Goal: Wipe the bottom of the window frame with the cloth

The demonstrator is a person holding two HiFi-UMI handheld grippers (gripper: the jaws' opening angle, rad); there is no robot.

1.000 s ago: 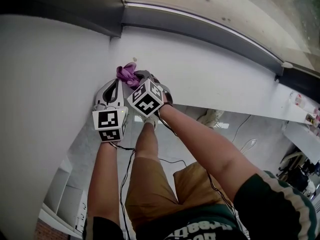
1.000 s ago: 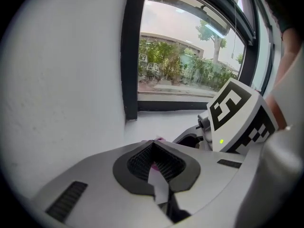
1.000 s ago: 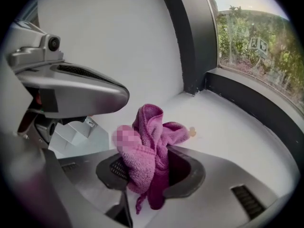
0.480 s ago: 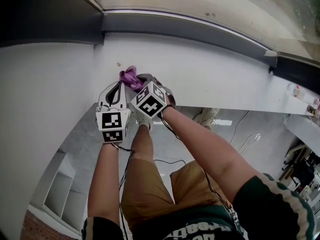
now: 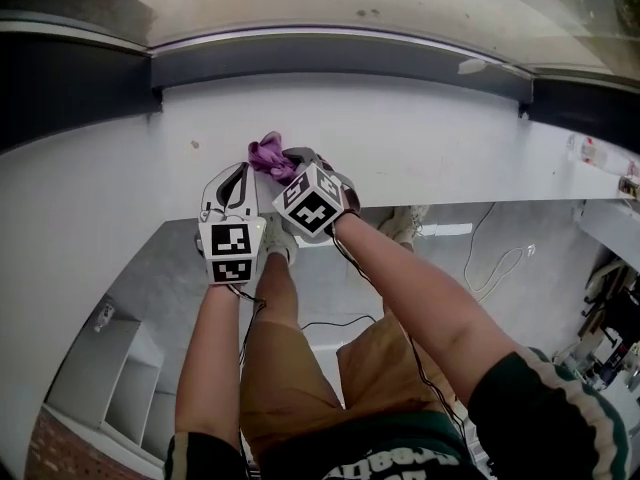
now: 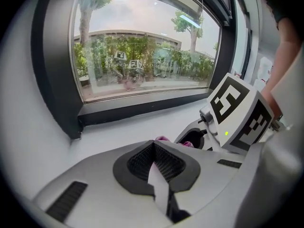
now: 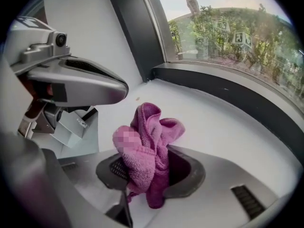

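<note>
Here, right tool (image 7: pixel 147 175) clamping purple cloth (image 7: pixel 151 137) over white sill (image 7: pixel 228 122), left tool (image 6: pixel 154 144) closed, empty.

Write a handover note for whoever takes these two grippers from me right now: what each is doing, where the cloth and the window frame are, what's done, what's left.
Right gripper: shut on the bunched purple terry cloth.
Left gripper: shut, empty, beside the right one.
Both are over the white window sill. The cloth is short of the dark grey bottom bar of the window frame, not touching it.
Done: cloth in grip, near the frame. No wiping shows.
Left: press the cloth to the bar and wipe along it.
</note>
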